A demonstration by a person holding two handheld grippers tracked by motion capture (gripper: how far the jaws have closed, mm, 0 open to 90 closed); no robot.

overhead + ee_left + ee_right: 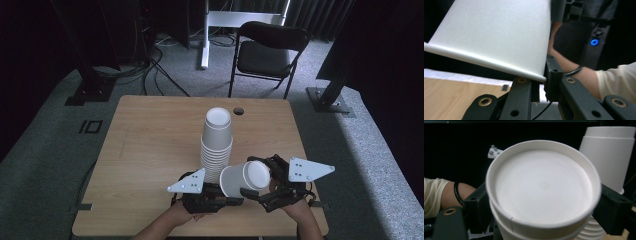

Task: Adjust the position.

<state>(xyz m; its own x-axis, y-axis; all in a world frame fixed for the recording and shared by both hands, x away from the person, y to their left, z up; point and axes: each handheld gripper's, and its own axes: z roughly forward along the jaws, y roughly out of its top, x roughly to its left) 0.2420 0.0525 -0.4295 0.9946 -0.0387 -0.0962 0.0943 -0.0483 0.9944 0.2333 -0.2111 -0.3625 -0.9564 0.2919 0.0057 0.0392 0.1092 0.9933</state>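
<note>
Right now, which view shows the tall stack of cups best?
The high view: the whole stack of cups stands upside down on the table, seen bottom to top. The right gripper view catches part of it at the right edge, behind the held cup. In the left gripper view I cannot pick it out.

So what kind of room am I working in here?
Probably a lab or recording studio, not a home: black curtains around a lone wooden table, cables trailing over grey carpet, a folding chair, and metal stand bases on the floor.
</note>
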